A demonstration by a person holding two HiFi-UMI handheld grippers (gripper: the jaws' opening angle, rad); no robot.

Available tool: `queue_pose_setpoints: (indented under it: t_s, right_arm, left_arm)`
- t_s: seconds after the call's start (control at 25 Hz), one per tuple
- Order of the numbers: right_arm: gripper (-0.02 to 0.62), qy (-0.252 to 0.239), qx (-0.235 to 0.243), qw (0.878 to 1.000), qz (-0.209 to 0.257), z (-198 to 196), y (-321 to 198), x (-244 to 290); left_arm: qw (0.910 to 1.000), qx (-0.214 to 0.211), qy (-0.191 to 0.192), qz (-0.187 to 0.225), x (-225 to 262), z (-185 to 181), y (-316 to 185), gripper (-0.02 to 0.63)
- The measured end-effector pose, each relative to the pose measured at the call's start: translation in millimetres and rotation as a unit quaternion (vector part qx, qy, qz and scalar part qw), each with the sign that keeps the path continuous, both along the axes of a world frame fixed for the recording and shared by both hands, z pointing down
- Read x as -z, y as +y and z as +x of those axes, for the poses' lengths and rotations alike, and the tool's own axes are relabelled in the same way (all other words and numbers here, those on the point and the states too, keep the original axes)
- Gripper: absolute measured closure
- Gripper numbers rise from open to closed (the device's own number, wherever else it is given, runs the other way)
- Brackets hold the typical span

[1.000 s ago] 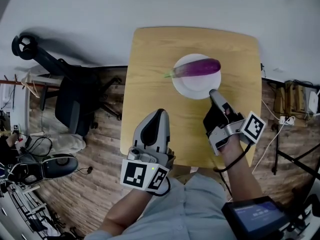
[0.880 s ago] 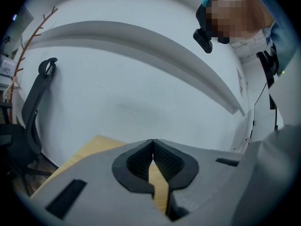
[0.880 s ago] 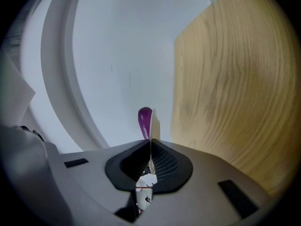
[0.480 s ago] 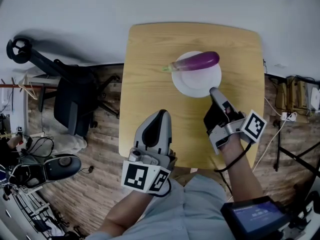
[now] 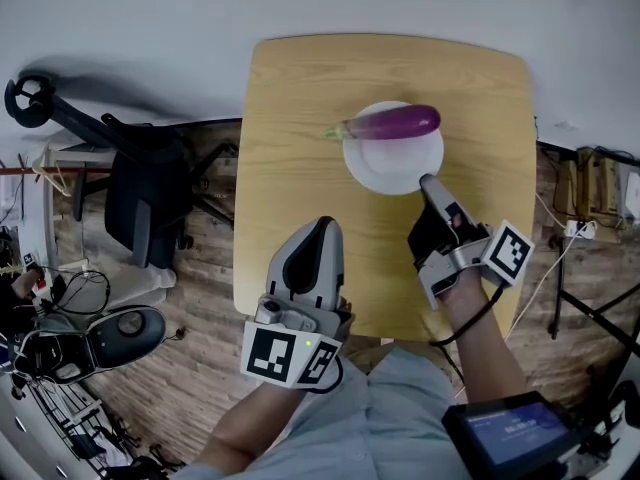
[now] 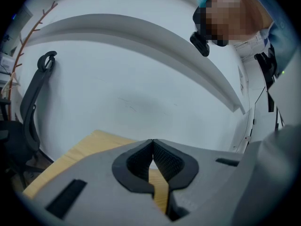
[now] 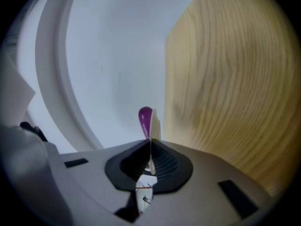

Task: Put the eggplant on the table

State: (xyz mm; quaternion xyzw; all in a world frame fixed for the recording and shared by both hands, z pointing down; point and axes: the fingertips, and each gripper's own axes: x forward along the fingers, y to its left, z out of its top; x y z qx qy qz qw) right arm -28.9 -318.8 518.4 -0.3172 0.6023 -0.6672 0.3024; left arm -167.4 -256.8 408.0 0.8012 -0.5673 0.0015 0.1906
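On the white plate, far across the surface, the eggplant lies untouched. Your right hand-held gripper, jaws together, sits at the plate's near rim. Your left hand-held gripper, likewise closed and empty, hangs nearer you. This looks like the approach: open the right and reach for the eggplant's middle.

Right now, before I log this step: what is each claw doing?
Left claw: closed, empty.
Right claw: closed on the rim of the plate.
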Motion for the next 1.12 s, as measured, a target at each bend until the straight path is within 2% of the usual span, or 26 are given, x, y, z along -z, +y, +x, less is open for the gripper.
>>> queue_pose_setpoints:
  t_s: [1.12]
  right_arm:
    - [0.588, 0.015, 0.003, 1.0, -0.012, -2.7, -0.8, -35.4]
  left_arm:
    - [0.9999, 0.004, -0.007, -0.009, -19.2, -10.7, -3.0, 0.598]
